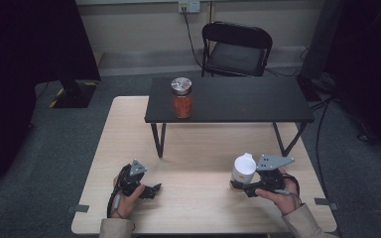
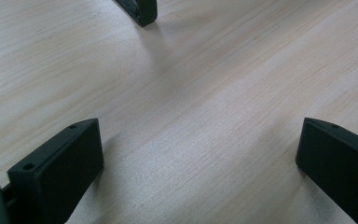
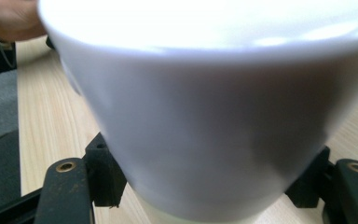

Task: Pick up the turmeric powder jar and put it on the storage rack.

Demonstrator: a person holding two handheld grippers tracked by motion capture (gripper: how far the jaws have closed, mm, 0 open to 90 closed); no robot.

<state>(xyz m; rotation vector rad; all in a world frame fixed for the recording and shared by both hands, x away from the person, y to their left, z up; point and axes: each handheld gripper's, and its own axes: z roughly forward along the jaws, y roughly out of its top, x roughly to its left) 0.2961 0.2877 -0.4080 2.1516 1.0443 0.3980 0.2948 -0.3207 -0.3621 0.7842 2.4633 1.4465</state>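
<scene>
Plainly unmarked, the white cup (image 1: pixel 243 169) sits clamped in the right gripper (image 1: pixel 239 186).

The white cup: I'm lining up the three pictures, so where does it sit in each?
High view: white cup, lower right, held in the right tool.
Right gripper view: cup across the middle, between the jaws.
Left gripper view: not in it.
Shared landmark: the light wooden table.

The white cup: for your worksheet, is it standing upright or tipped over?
Upright. The white cup has its rim on top and narrower base below, clamped by the right gripper.
</scene>
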